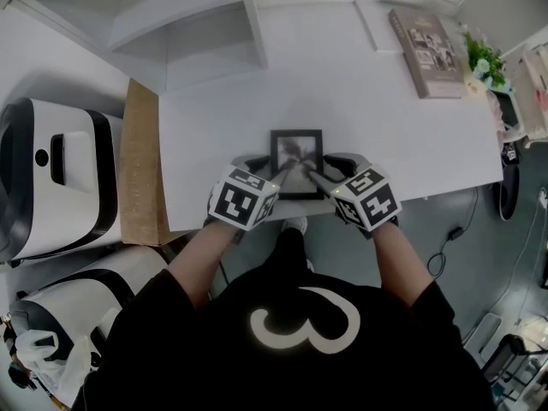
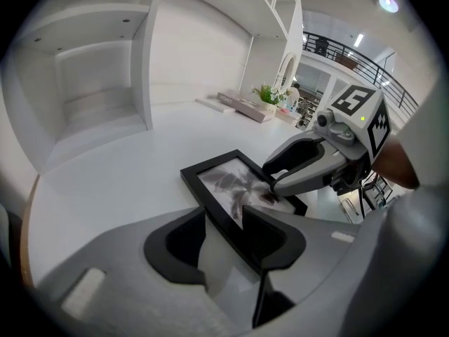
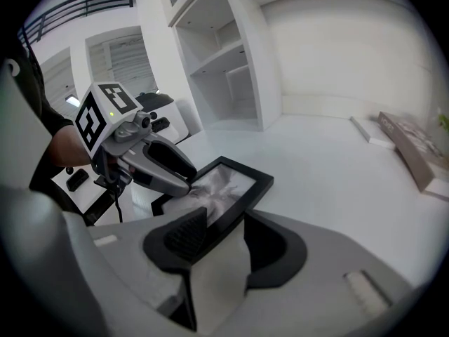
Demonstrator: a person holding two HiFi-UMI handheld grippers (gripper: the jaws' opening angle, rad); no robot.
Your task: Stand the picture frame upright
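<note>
A black picture frame (image 1: 297, 152) with a grey print lies flat near the front edge of the white table (image 1: 385, 135). My left gripper (image 1: 279, 176) is at the frame's lower left side and my right gripper (image 1: 315, 176) at its lower right. In the left gripper view the frame (image 2: 223, 180) has its side rail running between my left gripper's (image 2: 221, 222) jaws, with white table showing beside the outer jaw. In the right gripper view the frame (image 3: 228, 182) likewise passes between my right gripper's (image 3: 224, 225) jaws, a gap left beside the outer one. Both stand open.
A flat book (image 1: 426, 51) and a small green plant (image 1: 484, 58) lie at the table's back right. A white shelf unit (image 1: 188, 24) stands at the back left. A brown board (image 1: 141, 165) and white machines (image 1: 51, 178) are off the table's left edge.
</note>
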